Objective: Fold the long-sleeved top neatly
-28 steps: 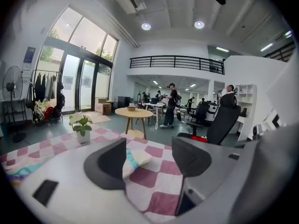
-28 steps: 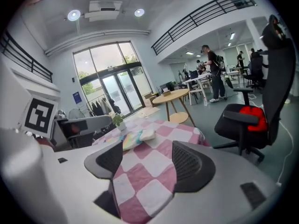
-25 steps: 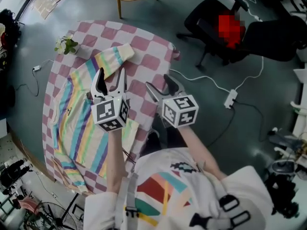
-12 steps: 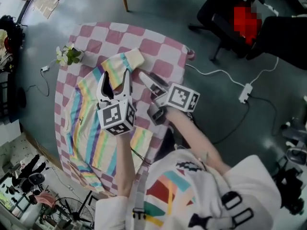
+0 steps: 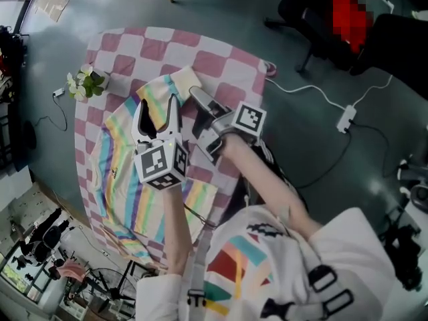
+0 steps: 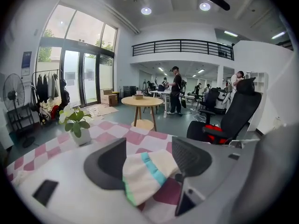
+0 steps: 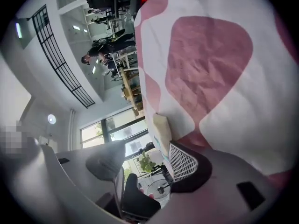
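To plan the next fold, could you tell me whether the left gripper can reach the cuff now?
Probably yes: the left gripper has open jaws, the cuff shows between them, and nothing covers it.

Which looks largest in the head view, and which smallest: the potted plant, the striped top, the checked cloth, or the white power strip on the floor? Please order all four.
1. checked cloth
2. striped top, lying on it
3. potted plant
4. power strip; it lies farther away, on the floor, so its true size is unsure.
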A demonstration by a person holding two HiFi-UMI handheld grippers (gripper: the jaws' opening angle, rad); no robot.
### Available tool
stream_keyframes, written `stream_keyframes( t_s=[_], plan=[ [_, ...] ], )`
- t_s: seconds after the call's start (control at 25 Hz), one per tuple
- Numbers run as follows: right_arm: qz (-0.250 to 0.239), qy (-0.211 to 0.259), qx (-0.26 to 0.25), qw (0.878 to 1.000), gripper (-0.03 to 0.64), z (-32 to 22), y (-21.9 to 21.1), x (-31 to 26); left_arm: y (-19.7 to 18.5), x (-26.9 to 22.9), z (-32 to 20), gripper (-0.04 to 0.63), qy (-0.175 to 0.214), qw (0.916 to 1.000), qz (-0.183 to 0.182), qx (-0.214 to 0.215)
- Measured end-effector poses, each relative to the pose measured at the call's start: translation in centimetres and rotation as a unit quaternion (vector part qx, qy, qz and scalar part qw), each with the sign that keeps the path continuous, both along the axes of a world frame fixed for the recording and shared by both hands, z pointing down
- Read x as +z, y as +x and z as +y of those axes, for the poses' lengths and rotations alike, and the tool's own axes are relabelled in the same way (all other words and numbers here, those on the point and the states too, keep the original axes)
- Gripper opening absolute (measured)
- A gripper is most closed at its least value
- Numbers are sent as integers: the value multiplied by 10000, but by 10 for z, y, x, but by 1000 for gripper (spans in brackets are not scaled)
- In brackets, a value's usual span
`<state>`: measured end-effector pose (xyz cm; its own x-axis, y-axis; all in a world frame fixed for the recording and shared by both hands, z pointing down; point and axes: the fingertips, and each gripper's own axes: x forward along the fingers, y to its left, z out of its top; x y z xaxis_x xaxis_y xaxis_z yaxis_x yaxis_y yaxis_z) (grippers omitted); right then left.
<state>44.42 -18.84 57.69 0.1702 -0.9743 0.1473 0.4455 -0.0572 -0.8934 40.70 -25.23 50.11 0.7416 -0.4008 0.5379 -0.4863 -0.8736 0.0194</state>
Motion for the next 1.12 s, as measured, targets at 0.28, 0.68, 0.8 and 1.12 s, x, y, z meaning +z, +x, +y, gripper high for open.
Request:
stream_keyframes(
  t_s=[0.28,0.68,0.8,1.12],
  plan=[
    [-75,-320,8,9995,215,-10,8,22,-11,4,-10,290,-3,9999,-77,-140],
    [771,-710,-166,9944,17,-21,9,8,-55,-18,-28,290,169,9977,3,-654],
    [1618,-852,-429,9822,15,-33,8,-16,-84,-39,-37,290,327,9948,102,-961],
    [3523,-392,-1451,9238,14,-115,-44,-112,-227,-90,-57,290,740,9634,541,-2518]
  ],
)
